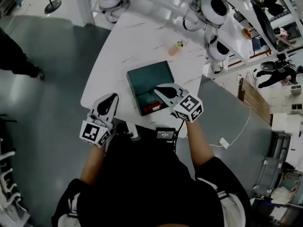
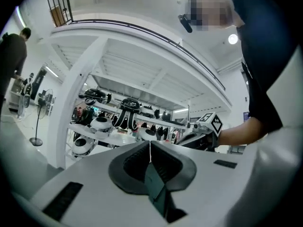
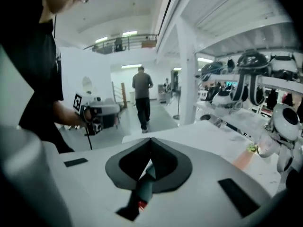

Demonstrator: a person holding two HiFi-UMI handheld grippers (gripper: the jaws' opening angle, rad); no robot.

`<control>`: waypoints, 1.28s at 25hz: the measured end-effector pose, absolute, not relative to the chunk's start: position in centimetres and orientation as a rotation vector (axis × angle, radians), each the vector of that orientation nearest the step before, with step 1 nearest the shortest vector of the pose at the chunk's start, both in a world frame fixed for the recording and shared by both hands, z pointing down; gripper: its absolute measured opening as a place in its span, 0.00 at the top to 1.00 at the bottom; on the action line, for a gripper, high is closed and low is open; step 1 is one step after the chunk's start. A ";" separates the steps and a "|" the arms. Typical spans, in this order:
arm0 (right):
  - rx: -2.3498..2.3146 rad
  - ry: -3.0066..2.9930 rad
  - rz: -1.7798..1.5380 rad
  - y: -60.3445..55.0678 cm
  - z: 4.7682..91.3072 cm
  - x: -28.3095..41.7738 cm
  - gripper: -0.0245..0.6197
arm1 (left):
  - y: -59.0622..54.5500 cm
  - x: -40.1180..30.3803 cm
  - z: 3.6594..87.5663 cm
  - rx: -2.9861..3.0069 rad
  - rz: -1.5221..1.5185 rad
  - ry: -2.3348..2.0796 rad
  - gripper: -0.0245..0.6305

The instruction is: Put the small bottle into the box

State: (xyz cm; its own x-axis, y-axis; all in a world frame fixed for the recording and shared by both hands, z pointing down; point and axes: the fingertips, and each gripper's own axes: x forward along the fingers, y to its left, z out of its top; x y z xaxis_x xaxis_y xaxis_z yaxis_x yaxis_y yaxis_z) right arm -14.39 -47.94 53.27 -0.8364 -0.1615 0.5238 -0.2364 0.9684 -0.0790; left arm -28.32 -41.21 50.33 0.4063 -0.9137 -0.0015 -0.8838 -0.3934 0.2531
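The small bottle (image 1: 176, 48), pinkish with a green-yellow cap, lies on the white table (image 1: 137, 37) beyond the box; it also shows at the right of the right gripper view (image 3: 246, 158). The box (image 1: 147, 78) is dark teal, lies open near the table's front edge, and has a red patch at its near side. My right gripper (image 1: 159, 88) hangs over the box's near right part, jaws shut with nothing between them (image 3: 150, 146). My left gripper (image 1: 112, 98) is off the table's front left corner, also shut and empty (image 2: 150, 149).
White robot heads (image 1: 214, 6) line a rack behind the table. A small black device (image 1: 164, 134) sits at the table's front edge. A white cable and adapter (image 1: 223, 142) lie on the floor at right. A person (image 1: 16, 58) stands at left.
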 end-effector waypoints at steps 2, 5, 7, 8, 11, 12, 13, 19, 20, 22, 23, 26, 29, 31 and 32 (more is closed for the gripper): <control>0.419 -2.723 0.208 -48.1 49.4 -14.4 0.91 | -41.6 -28.3 48.5 2.521 -0.208 -1.547 0.93; 0.631 -2.934 0.181 -48.1 43.3 -13.8 0.91 | -42.5 -28.2 45.3 2.599 -0.220 -1.489 0.93; 0.795 -3.040 0.103 -48.5 39.4 -12.9 0.91 | -43.7 -28.3 42.9 2.639 -0.248 -1.465 0.93; 0.875 -3.076 0.071 -48.6 37.7 -12.1 0.91 | -44.1 -28.3 41.6 2.656 -0.258 -1.465 0.93; 1.097 -3.106 0.031 -48.3 34.8 -9.1 0.91 | -43.9 -27.9 38.6 2.673 -0.284 -1.513 0.93; 1.165 -3.100 0.013 -48.4 34.4 -8.1 0.91 | -43.9 -27.9 37.9 2.679 -0.292 -1.539 0.93; 1.228 -3.091 -0.012 -48.6 34.1 -7.1 0.91 | -44.1 -27.9 37.1 2.691 -0.299 -1.569 0.93; 1.604 -2.916 -0.126 -48.0 33.3 0.7 0.91 | -42.9 -27.1 33.5 2.659 -0.273 -1.735 0.93; 1.649 -2.883 -0.117 -47.7 33.5 2.3 0.91 | -42.4 -26.6 33.3 2.650 -0.274 -1.751 0.93; 1.690 -2.837 -0.132 -47.0 33.9 5.1 0.91 | -41.1 -25.3 32.9 2.636 -0.283 -1.785 0.93; 1.689 -2.825 -0.153 -46.4 34.1 6.2 0.91 | -40.2 -24.7 32.7 2.629 -0.286 -1.804 0.93; 1.658 -2.832 -0.168 -44.5 34.9 9.0 0.91 | -38.0 -22.5 33.5 2.579 -0.285 -1.837 0.93; 1.624 -2.892 -0.088 -42.9 35.5 11.2 0.91 | -35.9 -20.0 34.6 2.531 -0.255 -1.842 0.93; 1.559 -2.956 -0.051 -41.1 35.6 12.2 0.91 | -33.6 -18.4 34.7 2.519 -0.232 -1.857 0.93; 1.519 -2.989 -0.030 -40.0 35.7 12.6 0.91 | -32.2 -17.8 34.6 2.507 -0.223 -1.865 0.93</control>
State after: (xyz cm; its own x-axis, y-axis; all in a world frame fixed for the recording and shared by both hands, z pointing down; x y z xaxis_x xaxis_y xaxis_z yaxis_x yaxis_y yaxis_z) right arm 12.64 -40.05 35.67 -0.5719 -0.7968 -0.1951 -0.8005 0.5940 -0.0794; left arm -17.79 -32.24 34.62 0.2810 -0.9536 -0.1083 -0.9522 -0.2911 0.0924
